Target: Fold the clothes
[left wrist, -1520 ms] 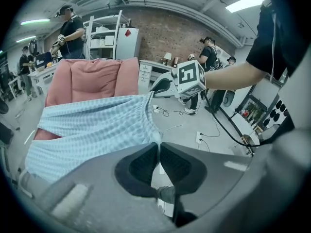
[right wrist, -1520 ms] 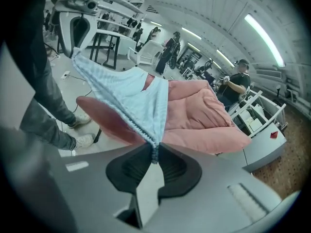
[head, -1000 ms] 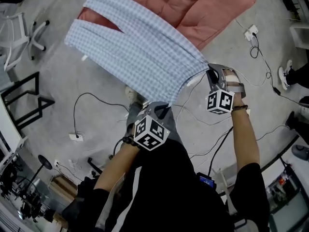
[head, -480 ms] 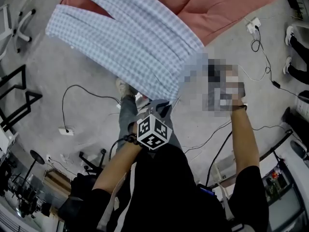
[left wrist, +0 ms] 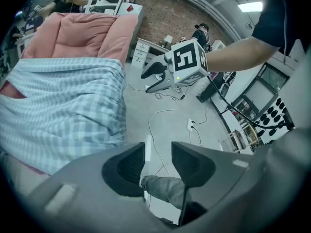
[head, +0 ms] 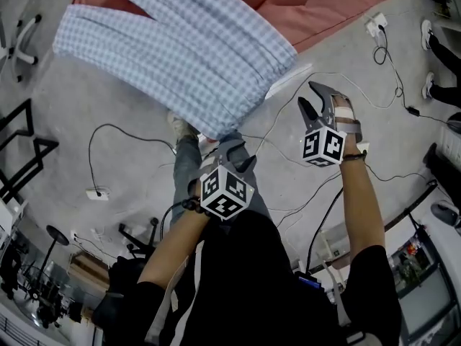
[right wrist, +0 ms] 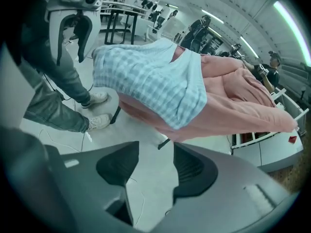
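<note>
Pink surface (head: 346, 9) carries the checked garment (head: 180, 49) beyond our left tongs (left wrist: 158, 157) and right tongs (right wrist: 155, 164); both have just opened, holding nothing.

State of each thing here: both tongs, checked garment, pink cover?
Left tongs: open, just been opening, nothing between.
Right tongs: open, just been opening, nothing between.
Pink cover: spread out, wrinkled.
Checked garment: ungripped, lying on it, near edge overhanging.

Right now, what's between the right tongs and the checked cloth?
Head view: floor and a white strip. Right tongs just opened, empty, short of the checked cloth.
</note>
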{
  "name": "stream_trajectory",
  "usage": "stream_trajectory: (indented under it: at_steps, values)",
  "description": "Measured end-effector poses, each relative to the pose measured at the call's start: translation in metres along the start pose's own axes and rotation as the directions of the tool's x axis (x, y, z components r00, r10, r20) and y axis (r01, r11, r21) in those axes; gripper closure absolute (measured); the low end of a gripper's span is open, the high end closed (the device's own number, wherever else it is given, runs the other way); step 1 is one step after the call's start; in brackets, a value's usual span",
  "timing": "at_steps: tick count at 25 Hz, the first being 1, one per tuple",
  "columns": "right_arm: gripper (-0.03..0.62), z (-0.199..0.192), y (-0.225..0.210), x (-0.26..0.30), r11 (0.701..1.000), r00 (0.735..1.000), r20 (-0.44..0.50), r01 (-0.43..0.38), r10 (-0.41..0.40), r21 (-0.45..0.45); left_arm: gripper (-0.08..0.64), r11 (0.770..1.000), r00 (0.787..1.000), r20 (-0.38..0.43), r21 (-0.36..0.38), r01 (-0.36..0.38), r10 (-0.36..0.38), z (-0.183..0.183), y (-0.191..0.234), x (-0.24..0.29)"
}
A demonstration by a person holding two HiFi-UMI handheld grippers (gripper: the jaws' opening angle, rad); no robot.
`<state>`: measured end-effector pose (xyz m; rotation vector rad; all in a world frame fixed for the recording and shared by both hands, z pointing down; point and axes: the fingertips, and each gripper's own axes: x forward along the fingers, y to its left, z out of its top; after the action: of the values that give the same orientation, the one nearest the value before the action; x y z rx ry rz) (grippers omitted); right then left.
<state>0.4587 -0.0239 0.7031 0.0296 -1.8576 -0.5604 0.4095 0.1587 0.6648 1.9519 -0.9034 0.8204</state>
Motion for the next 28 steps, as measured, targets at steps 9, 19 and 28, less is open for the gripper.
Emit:
stream_trajectory:
  at_steps: [9, 19, 28]
  values:
    - [0.380, 0.010, -0.009, -0.017, 0.998, 1.000, 0.006, 0.011, -0.012, 0.057, 0.381, 1.000, 1.000, 0.021, -0.004, -0.005, 0.005, 0.012, 0.009, -0.022]
    - [0.411, 0.076, -0.079, -0.095, 0.944, 0.992, 0.063, 0.088, -0.113, 0.317, 0.400, 0.992, 0.990, 0.108, 0.080, -0.097, 0.088, 0.093, 0.053, -0.126]
    - [0.424, 0.098, -0.115, -0.160, 0.870, 0.974, 0.104, 0.129, -0.201, 0.476, 0.414, 0.966, 0.982, 0.120, 0.198, -0.165, 0.143, 0.167, 0.081, -0.207]
